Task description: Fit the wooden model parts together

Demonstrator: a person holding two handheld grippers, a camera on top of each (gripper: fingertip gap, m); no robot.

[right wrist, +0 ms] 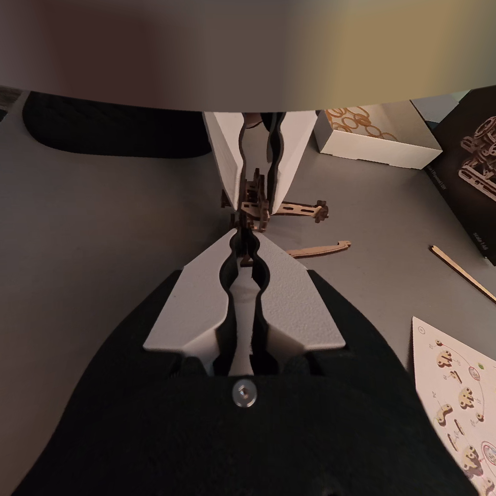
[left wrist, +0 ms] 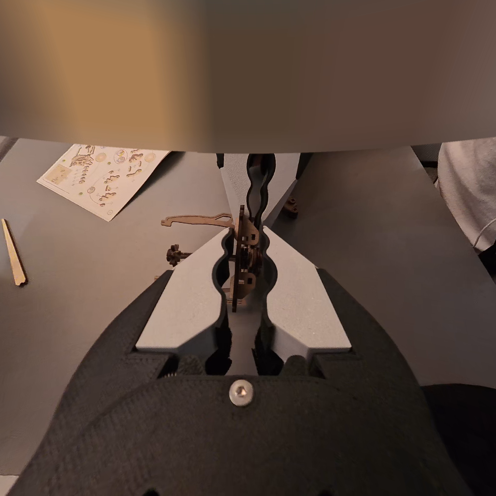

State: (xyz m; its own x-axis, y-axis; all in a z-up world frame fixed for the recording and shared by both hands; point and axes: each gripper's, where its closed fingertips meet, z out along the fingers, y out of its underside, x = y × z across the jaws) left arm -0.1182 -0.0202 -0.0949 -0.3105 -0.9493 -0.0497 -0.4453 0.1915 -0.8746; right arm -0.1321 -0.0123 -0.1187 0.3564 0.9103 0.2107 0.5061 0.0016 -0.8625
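Note:
My left gripper point(left wrist: 246, 232) is shut on a wooden model assembly point(left wrist: 248, 257), a plate set on edge with gears and tabbed pieces. An axle with a small gear point(left wrist: 174, 255) sticks out of its left side. My right gripper point(right wrist: 245, 237) is shut on a thin dark wooden part point(right wrist: 243, 248), tip to tip with the left gripper point(right wrist: 253, 212). The part touches the assembly point(right wrist: 255, 208). In the left wrist view the right gripper point(left wrist: 256, 222) comes in from the far side and meets the assembly's top edge.
On the grey table point(left wrist: 80, 268) lie an instruction sheet point(left wrist: 102, 177), a thin wooden stick point(left wrist: 13, 252), a flat wooden lever part point(left wrist: 198, 218) and a small wooden piece point(left wrist: 292, 206). A white box point(right wrist: 375, 150) and a black box point(right wrist: 469, 174) stand at the far right. A person's sleeve point(left wrist: 467, 193) is nearby. Only a small space, under 4 cm, lies between the two pairs of fingers. The thin wooden stick point(left wrist: 13, 252) is about 25 cm from both grippers' fingertips. It turns up in the right wrist view point(right wrist: 467, 276) as well.

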